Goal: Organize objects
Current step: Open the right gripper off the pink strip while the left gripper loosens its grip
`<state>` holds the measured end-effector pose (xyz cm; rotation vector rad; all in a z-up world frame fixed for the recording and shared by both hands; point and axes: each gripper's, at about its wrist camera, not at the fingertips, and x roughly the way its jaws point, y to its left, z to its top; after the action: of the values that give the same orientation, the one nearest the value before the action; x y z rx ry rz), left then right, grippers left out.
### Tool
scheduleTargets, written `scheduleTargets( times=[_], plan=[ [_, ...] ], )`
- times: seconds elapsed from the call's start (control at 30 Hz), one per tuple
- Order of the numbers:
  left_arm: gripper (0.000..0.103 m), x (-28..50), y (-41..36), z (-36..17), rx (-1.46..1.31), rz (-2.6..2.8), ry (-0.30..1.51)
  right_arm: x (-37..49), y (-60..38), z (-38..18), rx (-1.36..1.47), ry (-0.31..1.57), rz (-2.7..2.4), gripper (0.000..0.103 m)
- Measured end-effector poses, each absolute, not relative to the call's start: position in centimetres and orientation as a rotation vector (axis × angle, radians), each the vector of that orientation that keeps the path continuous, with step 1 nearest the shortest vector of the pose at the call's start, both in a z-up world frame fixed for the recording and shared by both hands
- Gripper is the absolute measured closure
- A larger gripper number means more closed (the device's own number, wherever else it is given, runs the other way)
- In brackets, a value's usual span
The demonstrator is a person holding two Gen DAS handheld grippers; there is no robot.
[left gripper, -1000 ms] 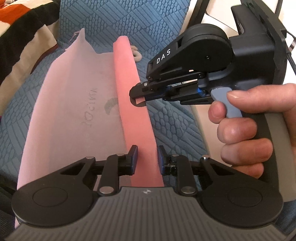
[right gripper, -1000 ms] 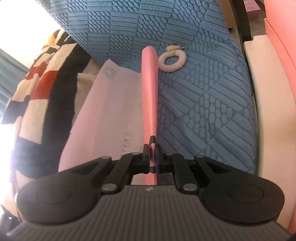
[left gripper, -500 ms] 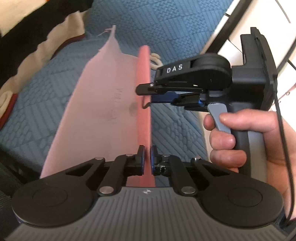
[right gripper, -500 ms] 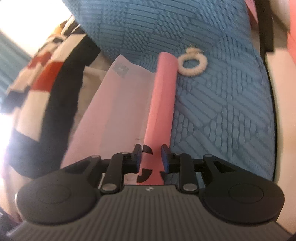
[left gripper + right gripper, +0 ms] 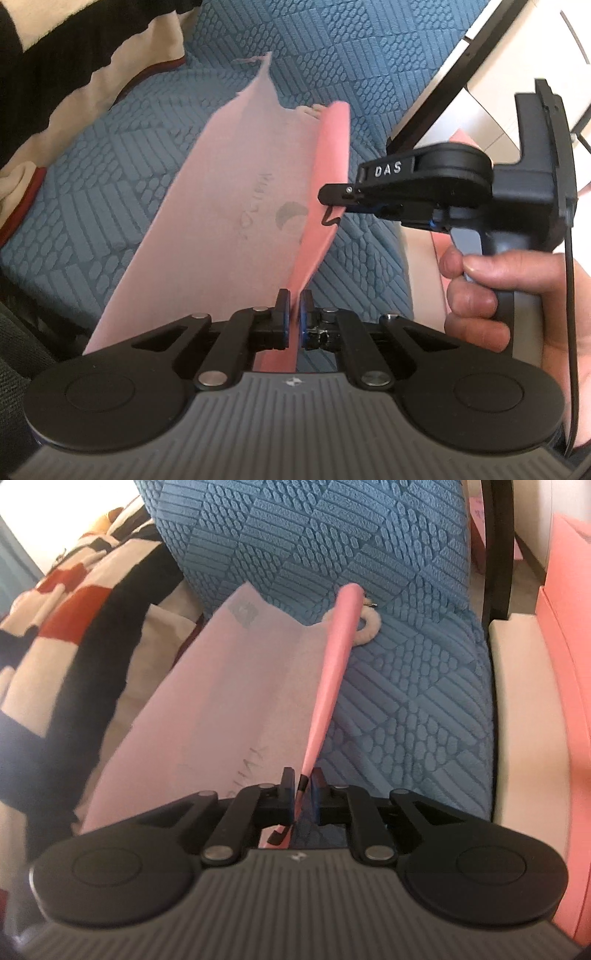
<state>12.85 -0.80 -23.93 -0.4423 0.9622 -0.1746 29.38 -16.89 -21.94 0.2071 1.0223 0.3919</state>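
- Left gripper [image 5: 294,319]: jaws pressed together on the near end of the pink strip [image 5: 325,192]. A second earlier they stood spread either side of that strip; half a second earlier they had already closed on it.
- Right gripper [image 5: 303,795]: jaws had just been closing, narrowed from the wider gap of half a second earlier; the strip's black-marked edge [image 5: 302,784] stood between them against the left pad, a sliver of gap showing by the right pad. In the left wrist view its tips [image 5: 334,194] met the strip's right edge midway along.
- Right hand [image 5: 480,295]: wrapped around the grip, one finger on the grey trigger.
- Pale pink sheet [image 5: 229,229]: joined to the strip along its left side, raised off the blue quilted cover [image 5: 110,177], faint lettering showing through, far corner ragged. It appeared rolled steeper than a second earlier.
- Open room: bare quilted cover to the right of the strip and beyond its far end.
- White fuzzy ring [image 5: 364,629]: on the cover at the strip's far tip, partly hidden behind it.
- Edges: striped blanket [image 5: 55,55] at far left; pink box [image 5: 565,709] beyond the cover's right edge.
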Motion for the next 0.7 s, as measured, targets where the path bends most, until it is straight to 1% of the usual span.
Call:
scheduleTargets(
  times=[0.07, 0.2, 0.23, 0.47, 0.7],
  plan=[
    [0.097, 13.2, -0.4, -24.3, -0.452, -0.166, 0.966, 29.5, -16.9, -21.9, 0.232, 1.019, 0.401, 0.088],
    [0.097, 13.0, 0.7, -24.8, -0.486, -0.142, 0.981, 29.6, -16.4, -21.8, 0.257, 1.007, 0.422, 0.079],
    [0.097, 13.1, 0.9, -25.0, -0.491, -0.135, 0.986, 29.6, -16.3, -21.7, 0.264, 0.999, 0.431, 0.078],
    [0.096, 13.7, 2.2, -26.4, -0.554, -0.112, 1.037, 29.1, -15.7, -20.6, 0.311, 0.953, 0.525, 0.078],
    [0.096, 13.7, 2.4, -26.5, -0.584, -0.120, 1.050, 29.1, -13.5, -22.3, 0.264, 1.020, 0.565, 0.081]
  ],
)
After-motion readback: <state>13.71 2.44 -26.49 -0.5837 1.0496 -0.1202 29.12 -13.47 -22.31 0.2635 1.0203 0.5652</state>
